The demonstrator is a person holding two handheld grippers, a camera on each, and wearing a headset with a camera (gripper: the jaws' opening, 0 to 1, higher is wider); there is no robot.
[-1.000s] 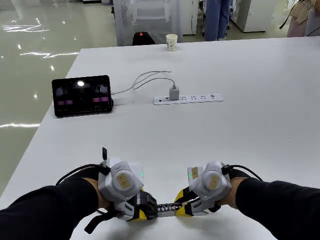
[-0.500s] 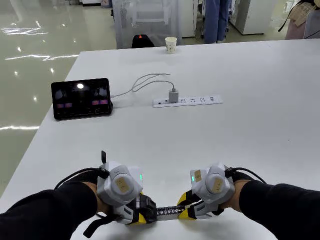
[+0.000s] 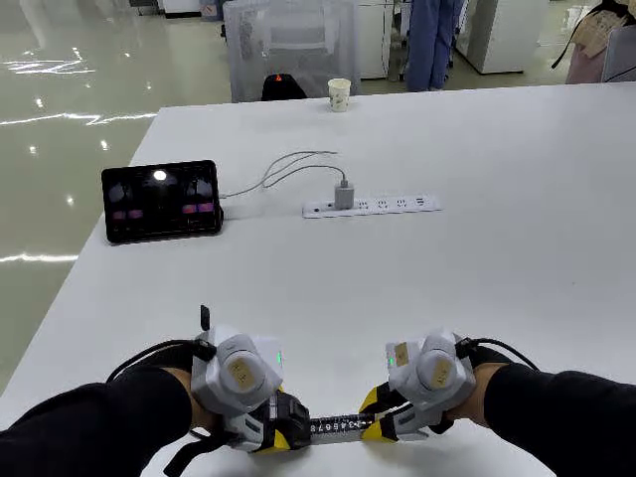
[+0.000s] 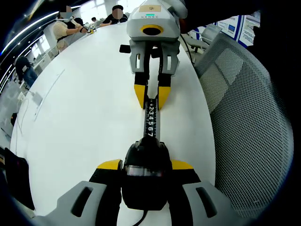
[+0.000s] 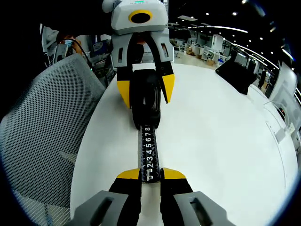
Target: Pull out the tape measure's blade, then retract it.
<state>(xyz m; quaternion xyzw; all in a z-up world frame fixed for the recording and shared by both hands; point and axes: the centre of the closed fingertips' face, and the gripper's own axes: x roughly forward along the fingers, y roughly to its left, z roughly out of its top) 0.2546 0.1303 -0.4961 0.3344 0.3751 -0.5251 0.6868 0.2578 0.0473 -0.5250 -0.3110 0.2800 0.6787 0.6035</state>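
Two grippers (image 3: 278, 429) (image 3: 371, 415), one tape measure (image 4: 146, 172)

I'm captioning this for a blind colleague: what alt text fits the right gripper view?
The right claw pinches the tip of the tape measure's blade, pulled a short way from its black case, which the left claw grips opposite, over a white table.

Bright, even overhead light is washing over the white table (image 3: 477, 199), casting only faint, soft shadows. Lamp reflections are glaring in streaks off the glossy floor (image 3: 60, 119). Both gripper views are bending strongly toward their edges, where distant details are perhaps blurring slightly; the head view is looking sharp.
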